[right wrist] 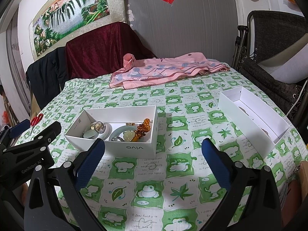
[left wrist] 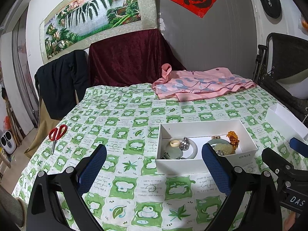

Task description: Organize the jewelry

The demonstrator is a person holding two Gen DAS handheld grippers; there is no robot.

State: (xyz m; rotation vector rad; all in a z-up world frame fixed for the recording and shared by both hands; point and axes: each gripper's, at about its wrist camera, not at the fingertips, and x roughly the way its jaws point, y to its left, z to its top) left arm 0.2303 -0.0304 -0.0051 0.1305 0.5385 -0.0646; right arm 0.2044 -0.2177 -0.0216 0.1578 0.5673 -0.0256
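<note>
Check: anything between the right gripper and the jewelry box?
Nothing visible. The right gripper is open above bare tablecloth, and the jewelry box sits just ahead to its left, top open. The left gripper is beside it, not in the path.

Both wrist views low over table (left wrist: 134, 115)

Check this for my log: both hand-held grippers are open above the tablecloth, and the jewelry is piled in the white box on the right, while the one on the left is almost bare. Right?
Not quite: the boxes are swapped. The right wrist view shows the jewelry piled in the left white box, while the right white box is almost bare. Both the left hand-held gripper and right hand-held gripper are open above the tablecloth.
</note>
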